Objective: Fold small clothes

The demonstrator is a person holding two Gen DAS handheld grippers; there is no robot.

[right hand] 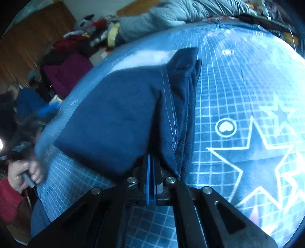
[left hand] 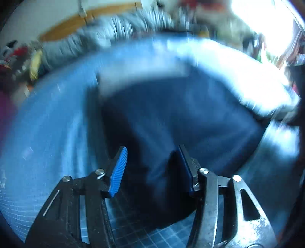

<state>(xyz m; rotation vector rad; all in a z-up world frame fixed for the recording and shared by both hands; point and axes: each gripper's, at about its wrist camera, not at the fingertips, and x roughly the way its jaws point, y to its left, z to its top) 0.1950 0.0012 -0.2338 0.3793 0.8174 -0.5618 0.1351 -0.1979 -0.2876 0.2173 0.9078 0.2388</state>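
A small dark navy garment point(right hand: 118, 118) lies partly folded on a blue gridded cutting mat point(right hand: 238, 99), with a stitched hem and a bunched end at the far side. My right gripper point(right hand: 151, 171) is shut on the garment's near edge, its blue pads pressed together on the cloth. In the blurred left wrist view the same garment point(left hand: 171, 118) lies ahead on the mat point(left hand: 47, 124). My left gripper point(left hand: 152, 158) is open, its blue-padded fingers point(left hand: 120, 169) spread over the garment's near part and holding nothing.
The mat bears white star and heart marks point(right hand: 253, 158) to the right. A grey quilted jacket point(right hand: 171, 13) lies along the far edge. Piled clothes point(right hand: 64, 74) and a wooden cabinet point(right hand: 28, 43) sit at far left. A hand point(right hand: 24, 175) shows at lower left.
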